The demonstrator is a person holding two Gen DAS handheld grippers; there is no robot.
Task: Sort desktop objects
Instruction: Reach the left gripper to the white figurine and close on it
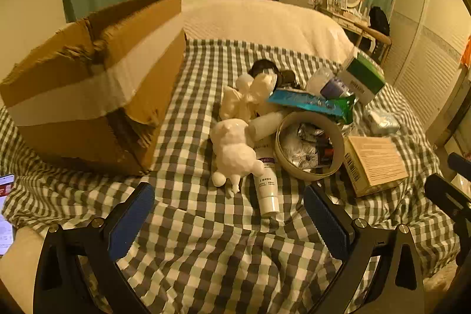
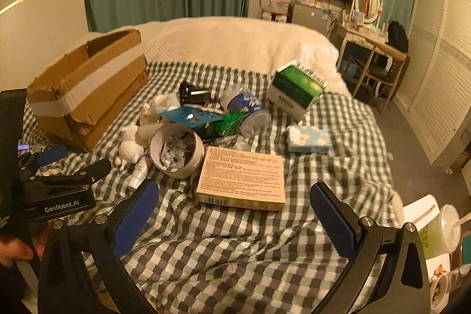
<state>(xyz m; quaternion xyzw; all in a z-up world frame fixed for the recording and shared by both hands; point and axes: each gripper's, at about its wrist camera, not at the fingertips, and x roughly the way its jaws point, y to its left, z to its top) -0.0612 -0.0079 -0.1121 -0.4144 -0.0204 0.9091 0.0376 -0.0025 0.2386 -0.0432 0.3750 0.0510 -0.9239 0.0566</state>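
The heap of small things on the checked bedspread [image 1: 206, 240] overlaps so much that several pieces stay unreadable. A dark object [image 1: 265, 67] at the heap's 12 o'clock edge is half covered by a pale figurine [image 1: 247, 99] and cannot be identified. The round tin [image 1: 309, 147] holds crumpled foil packets, too jumbled to tell apart. A white tube [image 1: 266, 190] lies partly under the white toy animal [image 1: 235, 152], with only its capped end clear. In the left wrist view the tan flat box [image 1: 374, 163] sits at 3 o'clock of the tin and touches it. The green-and-white carton [image 2: 294, 90] and the tissue pack [image 2: 307, 138] lie at the heap's 2 to 3 o'clock side. A blue packet [image 2: 191, 116] rests across the top of the pile against a clear wrapped roll [image 2: 247, 107]. The torn cardboard box [image 1: 88, 84] stands at 9 o'clock of the heap, its inside hidden from both cameras. A phone [image 1: 6, 211] is cut off by the frame edge.

The left gripper [image 1: 229, 213] has its jaws spread wide over the bedspread, with the tube's cap lying between them but no pad touching it. The right gripper [image 2: 235, 213] likewise stands wide apart, holding nothing, with the tan box just beyond its tips at 12 o'clock.
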